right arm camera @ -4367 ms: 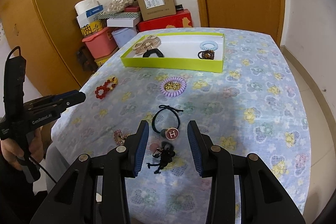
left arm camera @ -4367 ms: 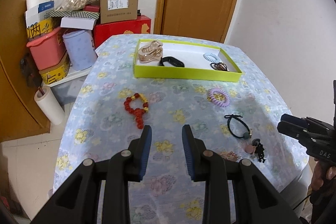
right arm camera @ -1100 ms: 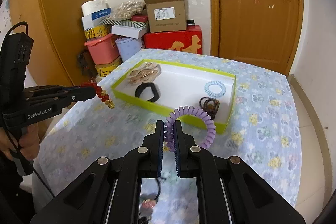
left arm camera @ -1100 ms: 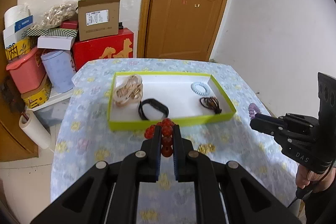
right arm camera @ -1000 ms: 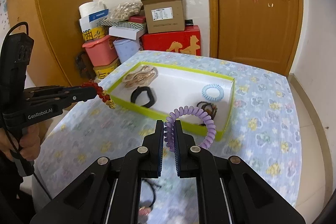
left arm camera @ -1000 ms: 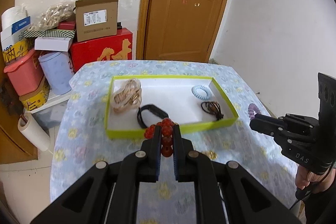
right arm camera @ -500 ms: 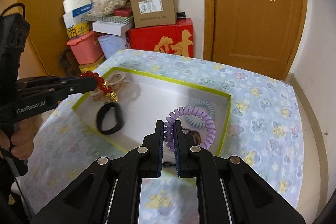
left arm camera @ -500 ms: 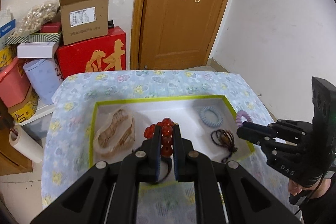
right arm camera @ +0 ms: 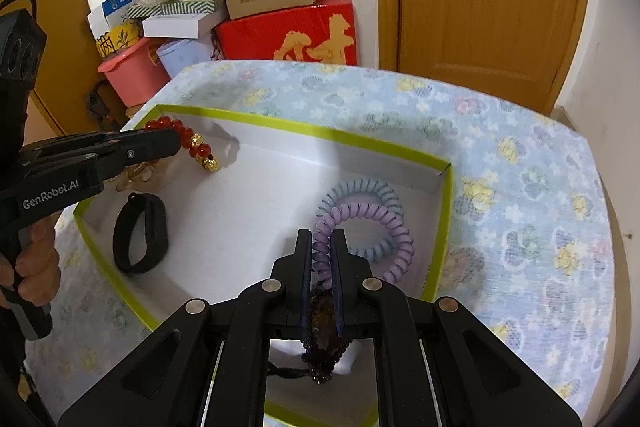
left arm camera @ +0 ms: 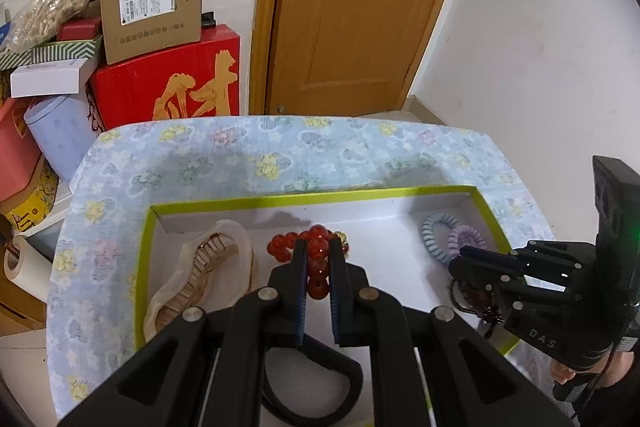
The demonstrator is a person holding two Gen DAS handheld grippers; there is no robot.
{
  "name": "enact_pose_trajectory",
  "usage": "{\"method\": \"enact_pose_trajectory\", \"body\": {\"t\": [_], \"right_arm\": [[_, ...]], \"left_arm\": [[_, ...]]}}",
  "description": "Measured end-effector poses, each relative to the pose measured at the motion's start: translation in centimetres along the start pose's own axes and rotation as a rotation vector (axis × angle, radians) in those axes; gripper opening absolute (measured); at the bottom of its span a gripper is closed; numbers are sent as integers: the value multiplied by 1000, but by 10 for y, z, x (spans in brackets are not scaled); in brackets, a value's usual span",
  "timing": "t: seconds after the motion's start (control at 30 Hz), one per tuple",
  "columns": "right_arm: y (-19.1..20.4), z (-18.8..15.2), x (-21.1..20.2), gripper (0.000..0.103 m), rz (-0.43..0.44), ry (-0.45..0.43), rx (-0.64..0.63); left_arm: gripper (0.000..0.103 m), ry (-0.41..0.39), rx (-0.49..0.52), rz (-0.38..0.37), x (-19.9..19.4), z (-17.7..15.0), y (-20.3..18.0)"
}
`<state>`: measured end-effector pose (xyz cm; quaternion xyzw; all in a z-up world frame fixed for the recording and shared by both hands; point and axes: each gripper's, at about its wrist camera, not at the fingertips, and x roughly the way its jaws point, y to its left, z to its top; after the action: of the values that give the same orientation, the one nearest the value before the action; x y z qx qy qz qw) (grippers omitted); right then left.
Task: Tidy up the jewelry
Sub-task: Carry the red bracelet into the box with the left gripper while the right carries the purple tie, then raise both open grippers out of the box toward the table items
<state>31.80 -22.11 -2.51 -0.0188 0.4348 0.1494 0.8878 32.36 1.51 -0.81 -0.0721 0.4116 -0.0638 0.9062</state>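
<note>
Right wrist view: right claw (right arm camera: 322,243) pinching purple coil tie (right arm camera: 372,223) low over tray (right arm camera: 320,133) right end, directly above blue coil tie (right arm camera: 360,187); left claw (right arm camera: 176,143) pinching red bead bracelet (right arm camera: 188,139) above tray's far-left corner on desk (right arm camera: 520,187); release straight down.

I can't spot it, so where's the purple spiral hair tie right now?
The purple spiral hair tie is clamped in the right gripper over the right end of the green-rimmed tray, just above the blue spiral hair tie.
</note>
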Motion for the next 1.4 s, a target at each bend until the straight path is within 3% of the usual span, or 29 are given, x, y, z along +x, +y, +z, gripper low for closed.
{"method": "enact_pose_trajectory", "body": {"t": [0.2, 0.3, 0.37, 0.43, 0.47, 0.53, 0.6, 1.0, 1.4], "right_arm": [[-1, 2, 1, 12, 4, 12, 14], [1, 2, 0, 22, 7, 15, 12], [4, 0, -1, 38, 0, 14, 7], [5, -1, -3, 42, 5, 9, 6], [6, -2, -5, 42, 7, 7, 6], [7, -3, -8, 42, 6, 3, 6], [10, -5, -11, 42, 6, 0, -1], [15, -23, -55, 43, -2, -52, 35], [42, -77, -131, 42, -30, -156, 60]], "left_arm": [[10, 15, 10, 7, 10, 0, 0], [10, 24, 7, 3, 10, -2, 0], [10, 21, 13, 2, 9, -3, -1], [11, 29, 21, 10, 9, -4, -2], [13, 31, 24, 13, 8, -4, -3], [27, 29, 31, 19, 6, -6, -4], [34, 22, 34, 11, 2, -7, -6], [34, -26, 28, 15, -46, -23, -15], [34, -60, 34, 57, -118, -73, -34]]}}
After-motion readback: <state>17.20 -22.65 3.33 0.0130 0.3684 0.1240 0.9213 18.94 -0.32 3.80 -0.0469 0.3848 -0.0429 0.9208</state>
